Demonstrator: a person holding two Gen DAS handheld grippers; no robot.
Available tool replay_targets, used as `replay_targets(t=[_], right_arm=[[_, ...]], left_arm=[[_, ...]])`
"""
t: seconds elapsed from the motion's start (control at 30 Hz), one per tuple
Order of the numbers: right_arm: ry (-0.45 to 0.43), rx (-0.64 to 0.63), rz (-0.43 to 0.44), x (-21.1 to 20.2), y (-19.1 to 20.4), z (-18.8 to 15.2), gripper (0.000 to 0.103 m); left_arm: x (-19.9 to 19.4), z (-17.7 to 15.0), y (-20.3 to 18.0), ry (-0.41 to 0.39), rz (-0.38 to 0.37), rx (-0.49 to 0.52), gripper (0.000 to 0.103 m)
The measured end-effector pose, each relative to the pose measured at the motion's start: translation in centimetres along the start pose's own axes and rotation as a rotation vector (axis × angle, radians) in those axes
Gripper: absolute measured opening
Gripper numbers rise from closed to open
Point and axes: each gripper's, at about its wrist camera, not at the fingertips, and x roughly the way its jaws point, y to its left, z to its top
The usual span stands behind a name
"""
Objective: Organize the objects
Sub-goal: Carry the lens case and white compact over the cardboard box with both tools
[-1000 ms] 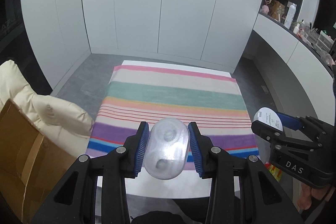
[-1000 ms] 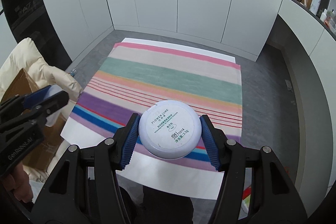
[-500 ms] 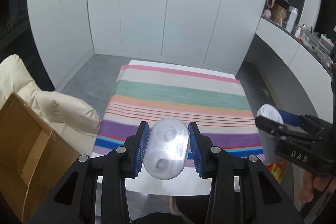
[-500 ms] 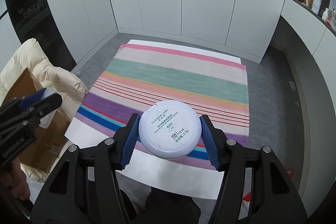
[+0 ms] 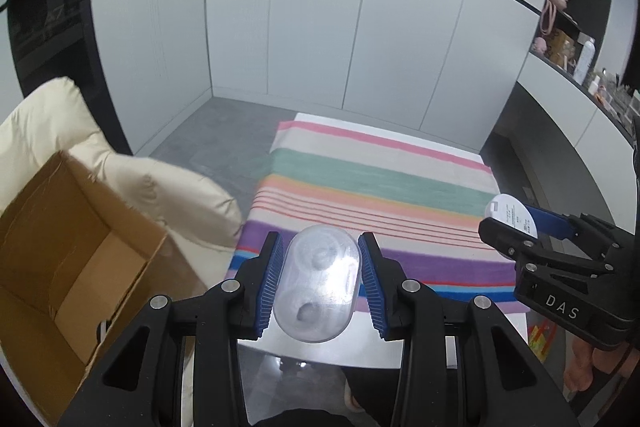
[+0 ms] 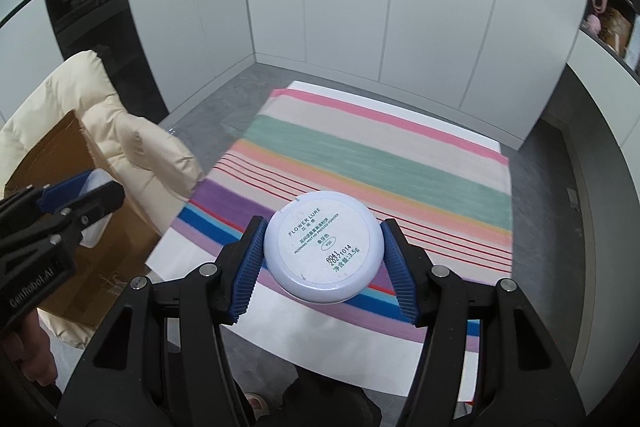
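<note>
While both of my hands are up over the table, I count two grippers and two things carried, one apiece. My left gripper (image 5: 320, 277) is clamped on one clear plastic capsule-shaped case (image 5: 318, 285), its blue pads (image 5: 270, 283) pressing both long sides, with two small pale shapes inside that I cannot make out. My right gripper (image 6: 322, 253) is closed on one round white compact (image 6: 323, 247) — printed "FLOWER LURE" on the face turned toward the camera — held by its rim and clear of the surface. Below them lies one striped cloth (image 6: 380, 163) (pink, green, orange, purple and blue bands) spread flat over one white table (image 6: 332, 355). To the left stands one open cardboard box (image 5: 60, 267), its brown inside bare where I can see it, with one cream padded jacket (image 5: 132, 187) bunched against it. White cabinet doors (image 5: 320, 27) wall the far side above a grey floor (image 6: 560, 211), and a shelf (image 5: 568, 39) at right holds small items — too small to count.
</note>
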Motion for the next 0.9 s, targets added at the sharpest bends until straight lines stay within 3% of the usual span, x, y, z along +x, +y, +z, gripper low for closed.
replay_targets(t=[0.43, 0.9], right_arm=[[-0.012, -0.097, 0.076, 1.2, 8.3, 1.1, 0.060], [-0.017, -0.153, 0.140, 1.6, 13.5, 1.7, 0.060]], left_arm=[[-2.4, -1.3, 6.8, -0.040, 0.092, -0.087, 0.040], [-5.2, -2.8, 12.0, -0.069, 0.176, -0.175, 0.040]])
